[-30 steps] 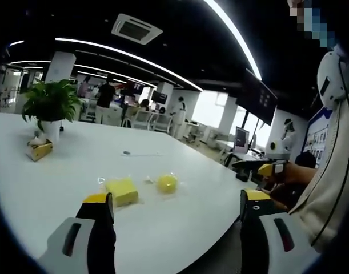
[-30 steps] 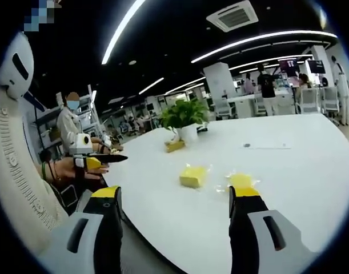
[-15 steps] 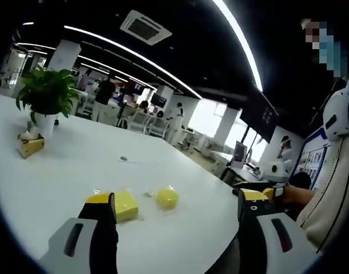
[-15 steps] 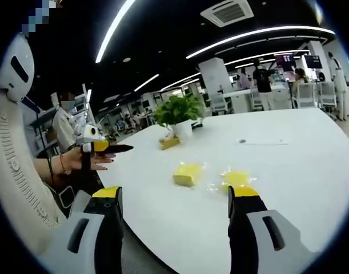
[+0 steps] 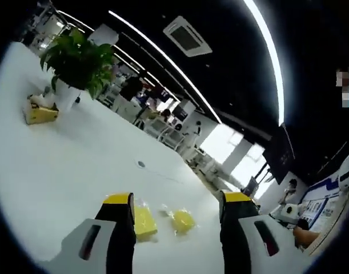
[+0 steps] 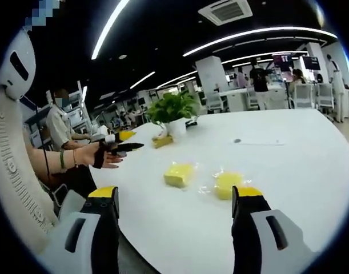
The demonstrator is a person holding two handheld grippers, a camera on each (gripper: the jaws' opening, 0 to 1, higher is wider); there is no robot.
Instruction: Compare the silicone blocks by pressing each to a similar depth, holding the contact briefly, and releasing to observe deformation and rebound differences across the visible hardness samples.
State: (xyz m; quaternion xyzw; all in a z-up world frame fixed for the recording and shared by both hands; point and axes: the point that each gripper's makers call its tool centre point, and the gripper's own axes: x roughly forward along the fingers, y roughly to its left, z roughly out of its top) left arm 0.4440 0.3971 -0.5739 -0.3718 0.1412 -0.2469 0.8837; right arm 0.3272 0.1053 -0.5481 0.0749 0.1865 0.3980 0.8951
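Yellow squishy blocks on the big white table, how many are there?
2. A square yellow block lies nearer the potted plant; a rounder yellow block sits beside it, apart, just past the right gripper. More might be hidden.

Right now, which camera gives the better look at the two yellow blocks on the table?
The right gripper view: both yellow blocks lie in the open between its claw tips. In the left gripper view, the left claw partly covers one.

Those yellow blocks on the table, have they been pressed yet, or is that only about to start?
Nothing looks pressed yet. Both blocks sit untouched on the table. The right gripper and left gripper are open above the table, short of the blocks. Every press, hold and release is left.
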